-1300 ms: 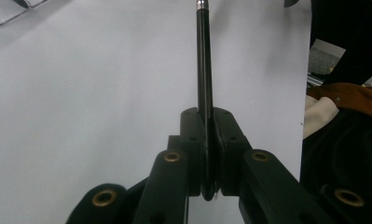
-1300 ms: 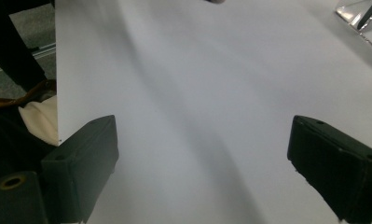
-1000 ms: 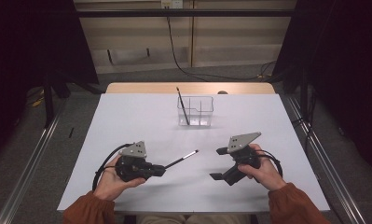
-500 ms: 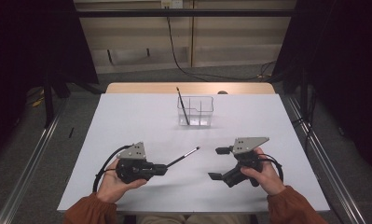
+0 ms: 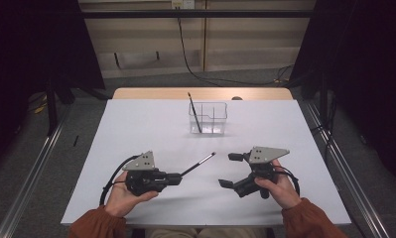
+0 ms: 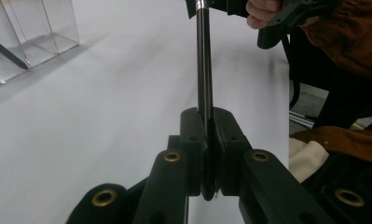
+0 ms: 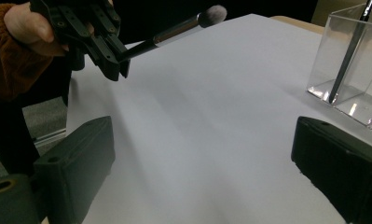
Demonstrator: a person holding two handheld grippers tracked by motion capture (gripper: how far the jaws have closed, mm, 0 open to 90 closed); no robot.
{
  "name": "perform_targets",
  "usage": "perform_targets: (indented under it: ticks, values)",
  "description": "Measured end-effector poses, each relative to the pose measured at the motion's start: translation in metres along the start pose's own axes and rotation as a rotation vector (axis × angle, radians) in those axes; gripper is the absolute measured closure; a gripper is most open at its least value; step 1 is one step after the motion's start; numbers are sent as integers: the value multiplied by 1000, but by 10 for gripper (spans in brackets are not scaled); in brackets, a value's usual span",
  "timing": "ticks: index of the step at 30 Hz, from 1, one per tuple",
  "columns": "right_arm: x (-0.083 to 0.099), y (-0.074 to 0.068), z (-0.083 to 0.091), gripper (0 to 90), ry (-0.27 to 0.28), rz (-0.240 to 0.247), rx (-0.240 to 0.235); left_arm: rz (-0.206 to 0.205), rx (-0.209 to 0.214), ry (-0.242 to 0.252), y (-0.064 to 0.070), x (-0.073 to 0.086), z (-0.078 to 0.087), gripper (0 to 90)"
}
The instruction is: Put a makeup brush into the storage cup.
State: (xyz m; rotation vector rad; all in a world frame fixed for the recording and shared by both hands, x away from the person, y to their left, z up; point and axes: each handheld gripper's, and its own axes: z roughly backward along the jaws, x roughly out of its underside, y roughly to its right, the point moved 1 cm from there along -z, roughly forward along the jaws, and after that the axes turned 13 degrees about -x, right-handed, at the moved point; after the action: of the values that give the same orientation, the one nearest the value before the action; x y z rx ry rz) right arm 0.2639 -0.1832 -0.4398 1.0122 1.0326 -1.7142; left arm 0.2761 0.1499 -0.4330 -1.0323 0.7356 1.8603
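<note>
Ideally the left gripper (image 5: 178,177), jaws clamped on the brush (image 5: 199,163) handle, holds steady while the right gripper (image 5: 229,170), jaws wide, closes squarely around the shaft ahead.

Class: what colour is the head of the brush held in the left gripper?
Grey, on the brush; clearest in the right gripper view.

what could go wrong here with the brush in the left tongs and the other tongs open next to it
The left tongs pinch the makeup brush near the very end of its handle, so it may pivot or slip. The open right tongs sit close to the bristle tip and could knock it. The clear organizer is narrow and already holds another brush, so insertion may snag.
</note>
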Motion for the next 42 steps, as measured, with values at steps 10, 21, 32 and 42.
perform_targets:
  ticks: [10,21,32,42]
  values:
    - [-4,-1,1,78,56,-3,-45,-13,-15,61,1,2,-2,839]
    - [-10,-3,2,77,104,-7,-81,3,-14,94,4,2,-6,838]
    - [-18,-4,-7,148,81,-22,-100,-7,-6,111,6,-3,-13,839]
    - [-24,1,-15,285,78,-47,-112,-27,6,99,9,-2,-15,838]
